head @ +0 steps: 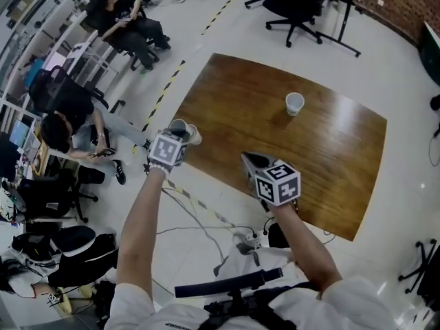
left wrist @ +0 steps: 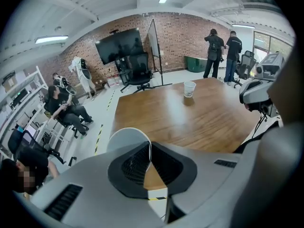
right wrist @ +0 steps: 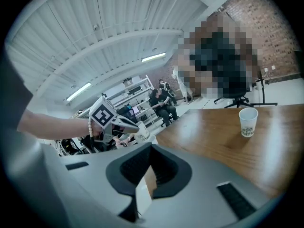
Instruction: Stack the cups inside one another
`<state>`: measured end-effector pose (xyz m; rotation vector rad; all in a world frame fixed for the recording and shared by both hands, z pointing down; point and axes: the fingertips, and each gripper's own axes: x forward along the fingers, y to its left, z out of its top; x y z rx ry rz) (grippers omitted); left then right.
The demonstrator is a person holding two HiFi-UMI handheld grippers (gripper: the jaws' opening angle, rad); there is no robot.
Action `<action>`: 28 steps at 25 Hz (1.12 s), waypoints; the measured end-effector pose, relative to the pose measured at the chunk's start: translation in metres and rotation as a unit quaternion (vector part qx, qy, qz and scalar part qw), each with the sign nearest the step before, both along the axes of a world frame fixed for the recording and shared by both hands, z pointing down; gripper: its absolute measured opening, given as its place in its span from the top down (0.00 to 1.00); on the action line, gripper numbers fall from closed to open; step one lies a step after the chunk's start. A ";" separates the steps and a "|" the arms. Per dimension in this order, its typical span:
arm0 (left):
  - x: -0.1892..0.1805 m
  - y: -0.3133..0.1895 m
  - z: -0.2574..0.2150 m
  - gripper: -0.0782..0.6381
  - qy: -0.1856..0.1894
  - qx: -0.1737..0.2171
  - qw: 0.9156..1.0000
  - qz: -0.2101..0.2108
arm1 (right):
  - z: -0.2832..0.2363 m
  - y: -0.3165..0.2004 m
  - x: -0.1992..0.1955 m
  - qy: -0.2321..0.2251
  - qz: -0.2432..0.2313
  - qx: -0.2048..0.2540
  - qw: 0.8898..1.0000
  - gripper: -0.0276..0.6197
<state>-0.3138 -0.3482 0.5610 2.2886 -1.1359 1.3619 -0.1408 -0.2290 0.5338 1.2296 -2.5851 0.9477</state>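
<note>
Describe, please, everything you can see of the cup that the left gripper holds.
The cup is plain white and looks like thin paper, with a round open mouth and nothing visible inside. The left gripper is shut on its wall at the rim, one jaw inside and one outside. The cup is tilted, not upright, at the left edge of the wooden table. Whether its base touches the wood cannot be told. Nothing else touches it.

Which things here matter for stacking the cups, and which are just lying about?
In the job: held cup, pinched by left tool; standing cup on table; right tool, empty.
Just about: office chair; screen; seated people.
</note>
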 end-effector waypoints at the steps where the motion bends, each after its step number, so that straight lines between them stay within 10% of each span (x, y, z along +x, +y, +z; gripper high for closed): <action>1: 0.006 -0.001 0.002 0.87 0.004 -0.003 1.000 0.002 | 0.000 -0.002 0.002 0.002 0.001 -0.001 1.000 0.94; 28: 0.000 -0.020 0.068 0.87 -0.023 -0.051 0.998 0.000 | 0.028 -0.013 0.016 0.024 0.006 -0.034 0.999 0.94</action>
